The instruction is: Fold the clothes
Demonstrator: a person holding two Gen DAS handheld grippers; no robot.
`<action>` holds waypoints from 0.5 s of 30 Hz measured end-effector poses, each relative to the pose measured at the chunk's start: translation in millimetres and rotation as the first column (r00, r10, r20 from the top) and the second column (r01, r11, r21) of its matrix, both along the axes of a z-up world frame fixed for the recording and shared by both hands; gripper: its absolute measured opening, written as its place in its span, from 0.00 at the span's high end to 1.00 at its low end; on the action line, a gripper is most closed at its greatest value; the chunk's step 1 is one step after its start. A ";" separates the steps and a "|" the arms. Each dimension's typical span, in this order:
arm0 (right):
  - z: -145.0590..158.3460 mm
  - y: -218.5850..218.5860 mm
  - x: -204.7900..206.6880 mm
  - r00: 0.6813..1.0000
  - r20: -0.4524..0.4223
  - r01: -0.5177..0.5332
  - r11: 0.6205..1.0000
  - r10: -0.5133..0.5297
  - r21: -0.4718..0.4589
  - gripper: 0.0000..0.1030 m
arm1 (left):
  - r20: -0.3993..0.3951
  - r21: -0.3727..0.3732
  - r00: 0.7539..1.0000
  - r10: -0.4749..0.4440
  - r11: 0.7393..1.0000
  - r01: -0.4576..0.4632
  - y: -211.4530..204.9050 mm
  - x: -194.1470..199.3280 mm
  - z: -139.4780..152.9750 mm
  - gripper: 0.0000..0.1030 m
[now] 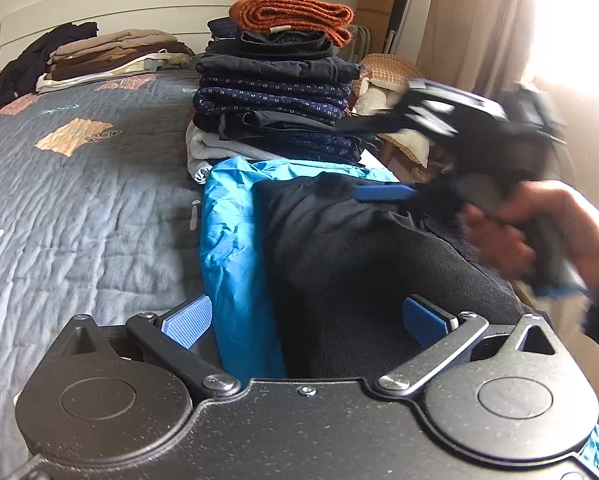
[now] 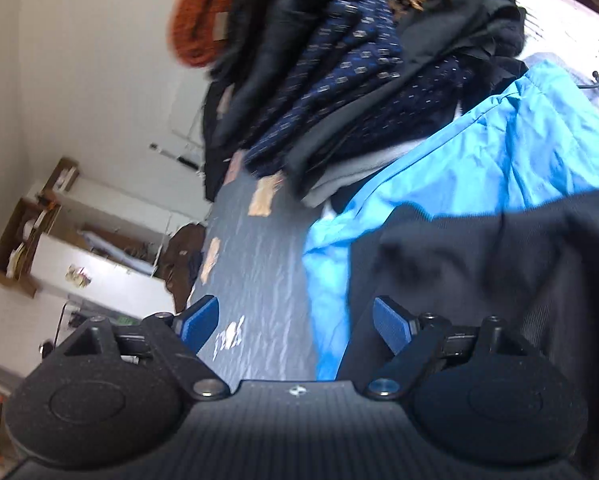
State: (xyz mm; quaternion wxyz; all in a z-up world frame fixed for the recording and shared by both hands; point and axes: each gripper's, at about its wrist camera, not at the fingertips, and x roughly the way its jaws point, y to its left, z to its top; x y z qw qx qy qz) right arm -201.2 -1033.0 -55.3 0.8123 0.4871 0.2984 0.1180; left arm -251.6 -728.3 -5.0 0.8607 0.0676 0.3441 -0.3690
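Left claw (image 1: pixel 305 322): nearest the lens, jaws spread wide and released, its blue pads either side of the cloth below without pressing on it.
Bed (image 1: pixel 79 200): grey quilted cover with tan patches, stretching off to the left; a low pile of brown and beige folded clothes (image 1: pixel 111 56) lay far back by the headboard.
Blue jacket (image 1: pixel 235 248): thin, crinkled shell fabric, spread on the bed under the dark piece — judged light and slippery, likely to slide when tugged.
Black garment (image 1: pixel 339 248): lying on top of the blue jacket, directly ahead of the left claw; soft, matte, limp cloth with loose folds, probably a bit heavier than the jacket and unlikely to hold a crease unaided.
Where to grip: best guess — at an edge or corner of the black garment, a pinch through a single layer, so the jacket underneath was not dragged along.
Tall stack (image 1: pixel 275 92): folded dark and dotted navy pieces just behind the jacket, topped by an orange knit (image 1: pixel 295 16).
Right claw (image 1: pixel 383 160): blurred, held in a hand (image 1: pixel 539 236) at the right, jaws apart and empty above the garment's far end.
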 end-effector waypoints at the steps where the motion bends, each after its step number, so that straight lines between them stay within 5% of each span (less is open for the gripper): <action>1: 4.7 3.6 -20.7 1.000 0.024 -0.011 1.000 0.011 -0.001 0.18 | -0.002 -0.001 1.000 -0.001 1.000 0.001 -0.3 -0.7 -0.6 0.00; 9: -27.7 11.5 -150.3 1.000 0.002 0.009 1.000 -0.009 -0.014 0.19 | 0.010 0.016 1.000 -0.023 1.000 0.023 -6.6 -11.6 -2.3 0.00; 15: -37.4 11.3 -196.3 1.000 -0.001 0.024 0.999 -0.024 -0.041 0.20 | 0.017 0.018 0.999 -0.041 0.999 0.041 -9.0 -16.8 -1.1 0.00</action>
